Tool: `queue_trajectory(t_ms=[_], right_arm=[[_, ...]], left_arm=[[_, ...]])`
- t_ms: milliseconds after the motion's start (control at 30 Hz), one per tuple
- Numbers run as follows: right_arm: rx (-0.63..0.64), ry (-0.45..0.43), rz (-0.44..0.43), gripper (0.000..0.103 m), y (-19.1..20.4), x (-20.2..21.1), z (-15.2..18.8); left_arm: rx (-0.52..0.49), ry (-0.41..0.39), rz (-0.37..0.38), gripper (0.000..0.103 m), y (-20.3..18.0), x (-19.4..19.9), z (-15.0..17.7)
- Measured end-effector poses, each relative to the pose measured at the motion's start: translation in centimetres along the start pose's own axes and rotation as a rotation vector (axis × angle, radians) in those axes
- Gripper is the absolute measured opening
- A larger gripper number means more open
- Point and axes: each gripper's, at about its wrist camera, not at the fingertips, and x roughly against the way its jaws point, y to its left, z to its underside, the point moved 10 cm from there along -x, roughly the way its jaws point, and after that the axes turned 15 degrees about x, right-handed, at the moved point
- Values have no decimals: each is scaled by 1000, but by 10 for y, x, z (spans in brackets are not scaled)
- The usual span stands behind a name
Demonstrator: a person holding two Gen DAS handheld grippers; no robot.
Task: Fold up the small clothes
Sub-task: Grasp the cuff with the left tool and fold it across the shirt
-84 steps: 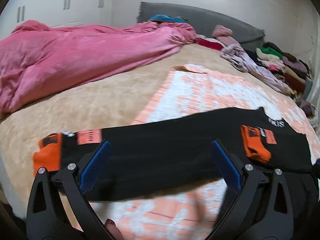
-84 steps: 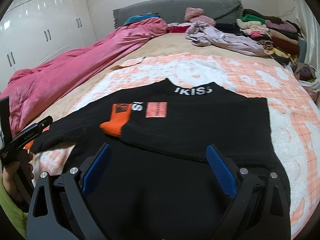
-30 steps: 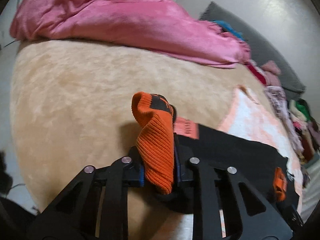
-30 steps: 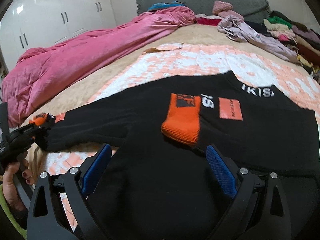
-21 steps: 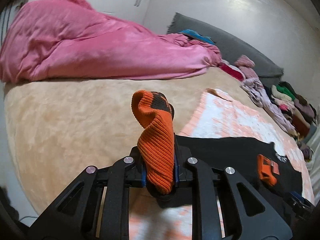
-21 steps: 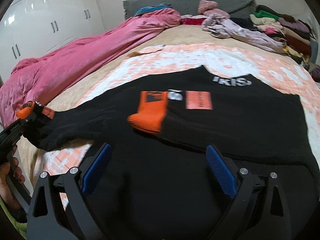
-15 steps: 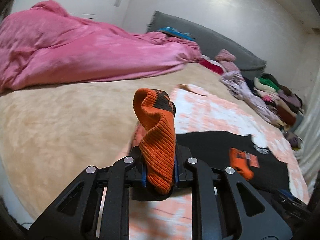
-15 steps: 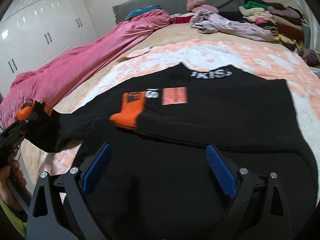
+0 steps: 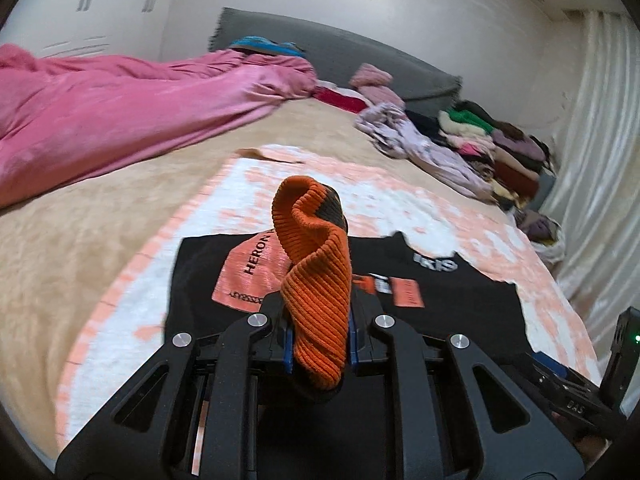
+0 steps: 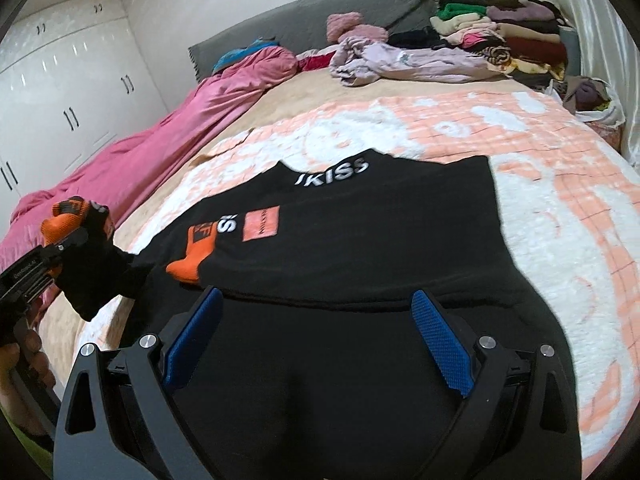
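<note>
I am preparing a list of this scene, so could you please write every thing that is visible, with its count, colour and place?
black sweater: one, black with orange cuffs, flat on the patterned blanket
patterned blanket: one, peach and white, across the bed
pink duvet: one, pink, along the bed's far side
headboard: one, grey, at the wall
lilac garment: one, crumpled near the headboard
clothes pile: one, mixed colours, in the corner
wardrobe: one, white
left gripper: shut on the orange cuff
right gripper: open above the sweater

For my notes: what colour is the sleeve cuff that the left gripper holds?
Orange ribbed knit; the cuff shows best in the left wrist view.
</note>
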Motion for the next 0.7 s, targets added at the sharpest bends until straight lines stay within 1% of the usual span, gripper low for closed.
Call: queue_trajectory(t_ms=[100,233,400,500,567,600,633,667,700], right_arm=[[-15,-12,15,95,-14,8,3],[-44,-12,42,95,-34,16,9],[-72,-4,83,95,-57,20,16],[-79,4,99,95,-65,20,19],[-80,8,108,95,-67,18,19],[-79,10,111,95,-68,17,19],[-77,11,113,95,-67,16,18],[-75,14,116,95,-67,15,18],[-74,16,119,95,-67,14,18]], left_arm=[[-41,29,29,11,-26,-10,12],[-84,80,46,11,-52,-34,34],[-108,157,72,11,-65,-61,64],[-130,187,84,14,-69,-70,79],[-146,214,113,20,-74,-76,88],[-156,222,126,20,-75,-76,91],[-168,225,134,24,-77,-77,94],[-188,238,160,33,-80,-77,99],[-196,243,180,36,-82,-76,101]])
